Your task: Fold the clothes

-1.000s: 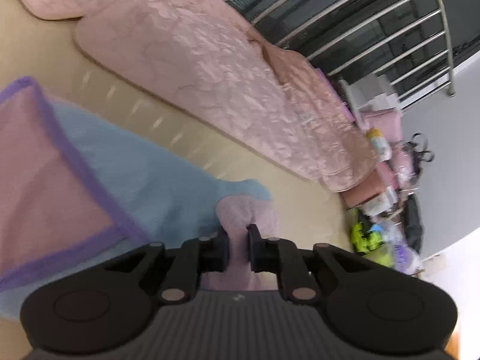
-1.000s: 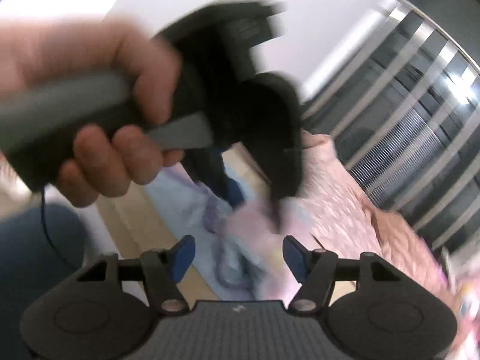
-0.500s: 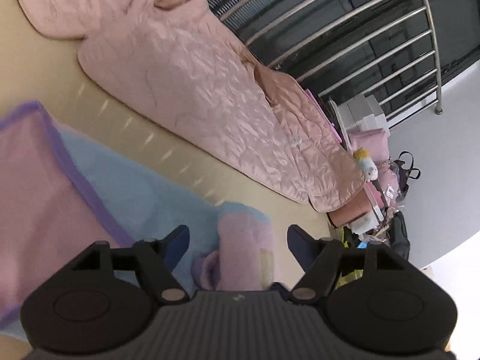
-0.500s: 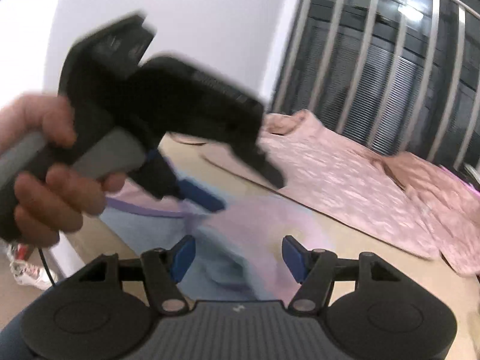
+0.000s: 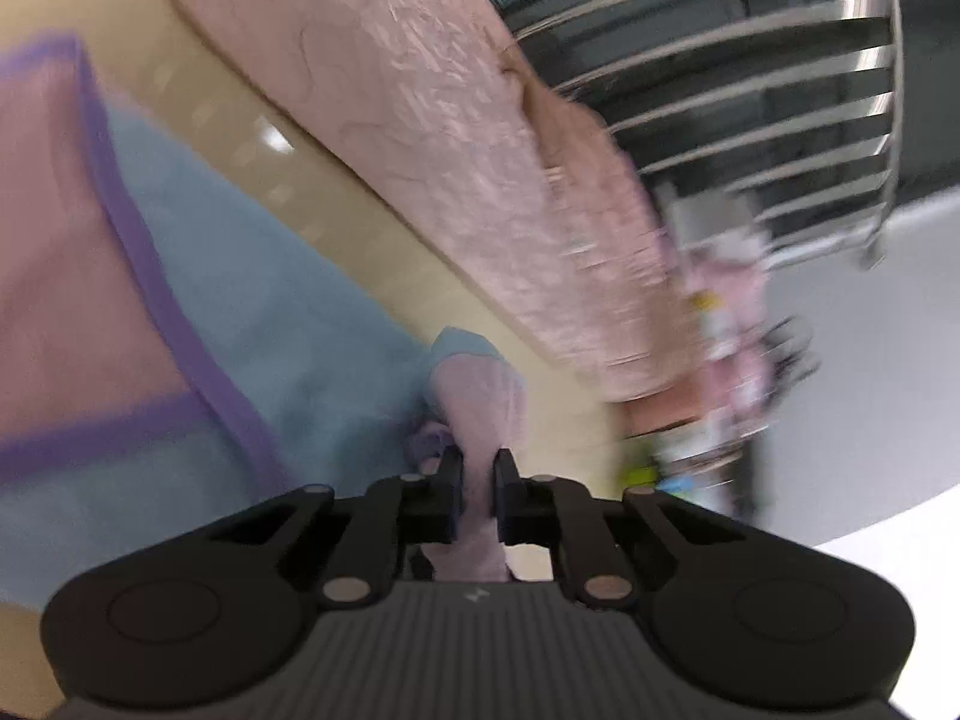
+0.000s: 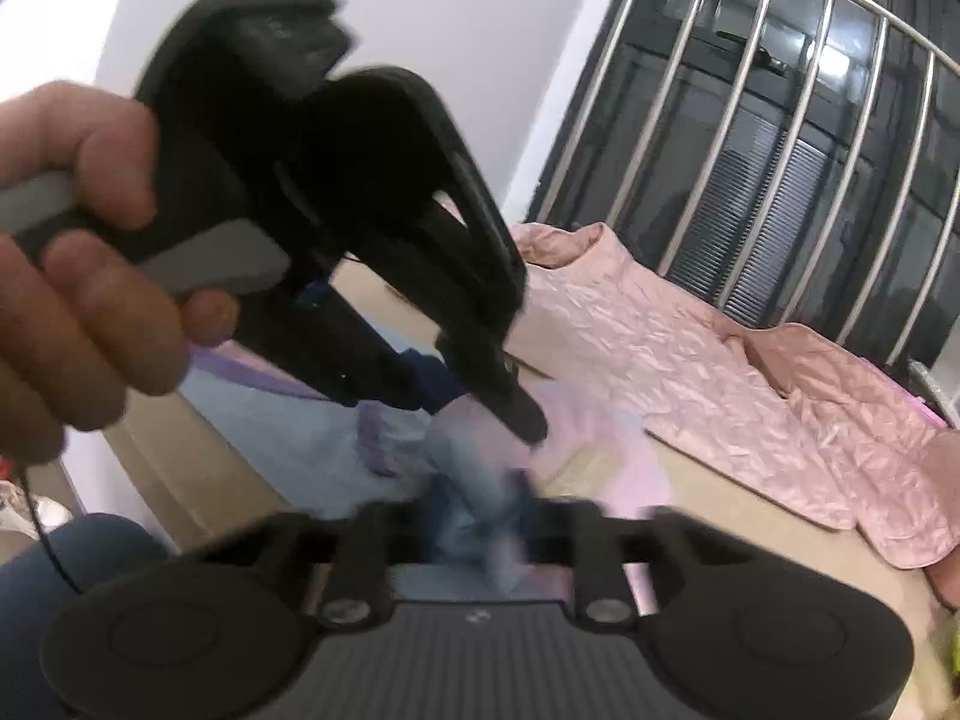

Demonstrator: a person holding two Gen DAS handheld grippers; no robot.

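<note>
Left gripper [image 5: 478, 468]: fingers drawn nearly together, a narrow gap filled by a pink sleeve cuff [image 5: 480, 402] pinched between them. Grip sits at the very end of the sleeve, probably so the whole sleeve can be swung over the body in one move.

Garment [image 5: 252, 300]: small top lying flat on the tan tabletop [image 5: 312, 180], just ahead of the left gripper. Blue body, pink front panel [image 5: 66, 276] edged in a purple band [image 5: 150, 276]. Fabric looks soft and napped, fleece-like, matte; judged limp enough to drape and follow the pull without springing back.

Right gripper [image 6: 480, 516]: fingertips badly smeared by motion blur. Blue and pink cloth shows in the region between them, but whether it is clamped or merely behind the fingers, I cannot tell; likewise how wide they stand.

From the right wrist view, the left hand [image 6: 78, 276] wraps the other tool's handle, and its black fingers angle down onto the sleeve.

Beyond the garment, apart from it across bare tabletop: a pink quilted blanket [image 5: 420, 120], crinkled and faintly shiny, stitched in curved patterns, long and flat. Behind that, a metal railing [image 6: 780, 150] of straight steel bars against dark glass.

Fold judged early: the body is spread, only the sleeve is taken up.
</note>
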